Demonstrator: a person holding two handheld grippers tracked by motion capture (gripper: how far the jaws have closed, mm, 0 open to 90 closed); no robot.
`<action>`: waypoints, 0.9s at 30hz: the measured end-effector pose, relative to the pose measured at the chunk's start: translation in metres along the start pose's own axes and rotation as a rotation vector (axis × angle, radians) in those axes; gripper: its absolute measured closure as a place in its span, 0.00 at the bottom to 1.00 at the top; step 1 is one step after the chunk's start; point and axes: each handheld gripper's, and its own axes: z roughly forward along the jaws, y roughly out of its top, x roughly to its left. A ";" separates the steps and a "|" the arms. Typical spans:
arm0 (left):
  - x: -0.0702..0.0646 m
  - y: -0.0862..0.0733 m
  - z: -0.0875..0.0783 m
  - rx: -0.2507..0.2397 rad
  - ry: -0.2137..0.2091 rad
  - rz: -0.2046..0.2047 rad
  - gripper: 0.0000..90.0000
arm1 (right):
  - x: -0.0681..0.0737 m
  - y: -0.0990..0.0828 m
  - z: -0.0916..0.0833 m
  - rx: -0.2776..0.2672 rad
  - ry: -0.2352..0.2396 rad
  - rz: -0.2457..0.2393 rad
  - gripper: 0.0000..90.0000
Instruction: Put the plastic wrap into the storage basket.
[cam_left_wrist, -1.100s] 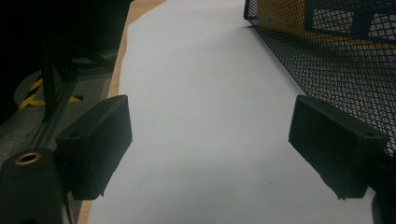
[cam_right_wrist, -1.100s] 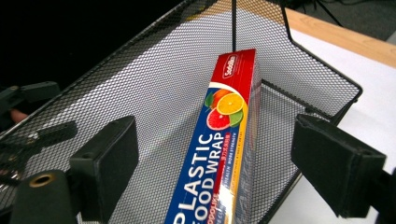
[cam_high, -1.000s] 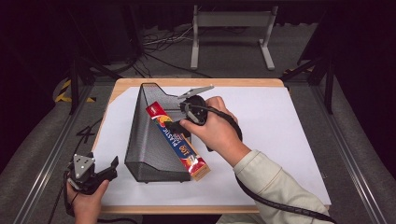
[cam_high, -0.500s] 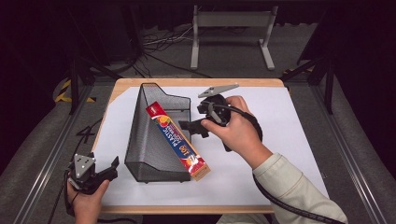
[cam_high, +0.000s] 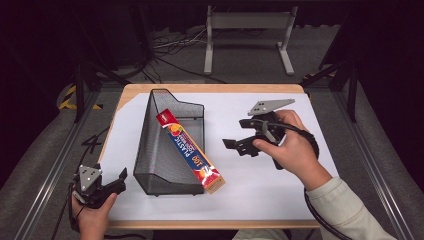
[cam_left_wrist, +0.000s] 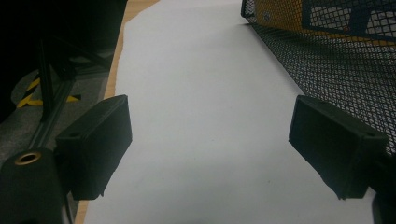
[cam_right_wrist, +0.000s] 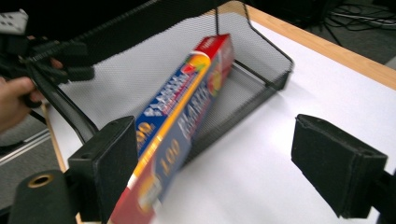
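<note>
A black mesh basket stands on the white sheet, left of centre. A long plastic-wrap box leans over its right wall, one end inside and the other on the sheet. My right gripper hovers to the right of the box, open and holding nothing. In the right gripper view its jaws stand wide apart, with the box and the basket ahead. My left gripper rests at the front left corner, open. Its own view has the jaws spread over bare sheet, with the basket wall to the right.
The white sheet covers a wooden table with dark floor, cables and a grey metal stand behind it. A black cable trails from the right gripper along the sleeve. A metal rail runs along the table's left side.
My right gripper has let go of the box and drawn back to the right. The box stays leaning in the basket. The left gripper has not moved.
</note>
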 end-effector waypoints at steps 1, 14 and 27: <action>0.000 0.000 0.000 0.004 0.002 0.002 0.16 | -0.004 -0.005 -0.005 -0.007 -0.006 -0.001 0.17; 0.000 -0.001 -0.001 0.005 0.005 0.002 0.16 | -0.053 -0.049 -0.046 -0.056 -0.126 0.037 0.18; 0.000 -0.001 -0.001 0.010 0.008 0.002 0.16 | -0.079 -0.108 -0.049 -0.052 -0.146 0.074 0.16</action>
